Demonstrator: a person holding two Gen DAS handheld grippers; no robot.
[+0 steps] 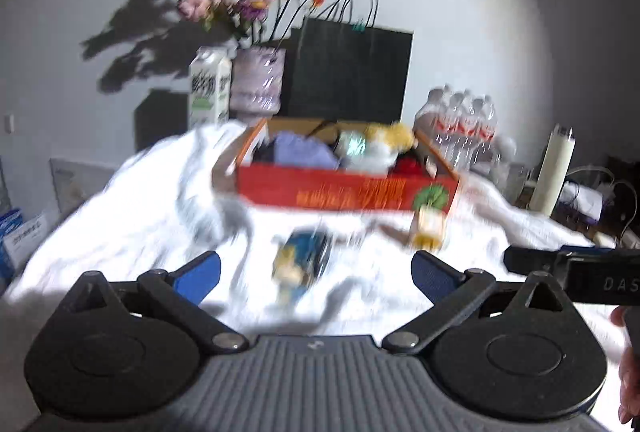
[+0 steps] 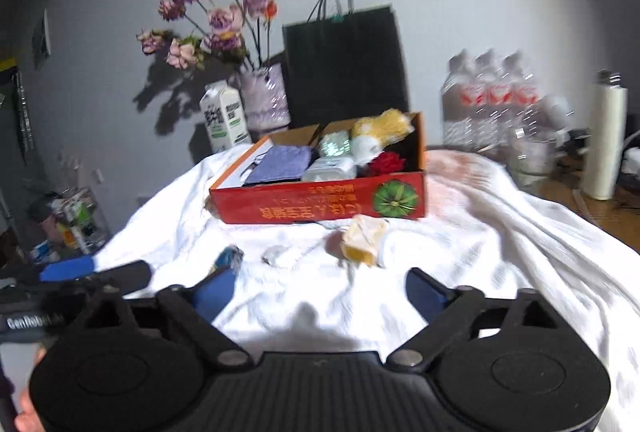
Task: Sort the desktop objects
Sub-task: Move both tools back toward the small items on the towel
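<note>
A red cardboard box (image 1: 344, 190) (image 2: 320, 204) sits on the white cloth and holds several items: a purple cloth (image 2: 282, 164), a white case, a yellow plush, a red flower. On the cloth in front lie a blue and yellow packet (image 1: 302, 264) (image 2: 229, 258), a yellow packet (image 1: 430, 228) (image 2: 362, 238) and a small white object (image 2: 282, 256). My left gripper (image 1: 316, 272) is open, hovering just before the blue packet. My right gripper (image 2: 320, 292) is open and empty above bare cloth, short of the yellow packet.
Behind the box stand a milk carton (image 2: 224, 122), a vase of purple flowers (image 2: 266, 100), a black paper bag (image 2: 344, 68) and a pack of water bottles (image 2: 492, 100). A white cylinder (image 2: 606, 140) stands at the right on a wooden surface.
</note>
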